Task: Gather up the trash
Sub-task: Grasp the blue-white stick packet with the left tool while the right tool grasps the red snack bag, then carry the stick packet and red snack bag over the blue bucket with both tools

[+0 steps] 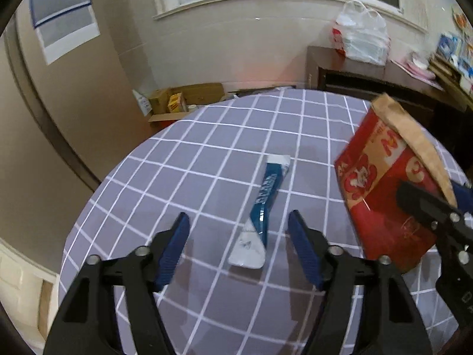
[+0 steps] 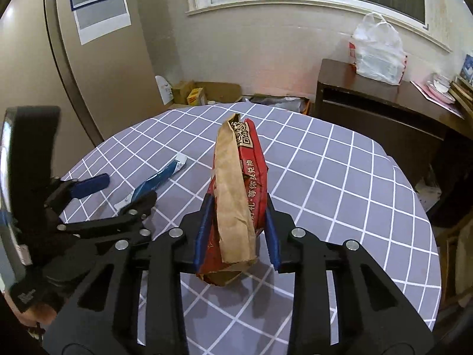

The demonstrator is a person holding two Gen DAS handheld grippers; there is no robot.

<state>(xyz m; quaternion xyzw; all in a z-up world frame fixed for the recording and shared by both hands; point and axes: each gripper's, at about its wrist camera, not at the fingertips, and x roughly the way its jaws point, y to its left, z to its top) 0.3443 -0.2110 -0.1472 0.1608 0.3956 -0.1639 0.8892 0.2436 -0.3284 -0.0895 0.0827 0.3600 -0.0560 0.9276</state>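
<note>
The right gripper (image 2: 238, 224) clamps its 2 blue pads on a red and brown paper bag (image 2: 236, 195). The left gripper (image 1: 239, 230) stands part open around a blue and white foil wrapper (image 1: 260, 210), not touching it, on the grey checked tablecloth (image 1: 207, 148).

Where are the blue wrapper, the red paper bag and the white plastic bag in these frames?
blue wrapper (image 1: 264, 204): left wrist view, on its blue middle strip.
red paper bag (image 2: 254, 171): right wrist view, on its red printed side.
white plastic bag (image 2: 377, 53): right wrist view, on its bulging body, on the dark cabinet.
</note>
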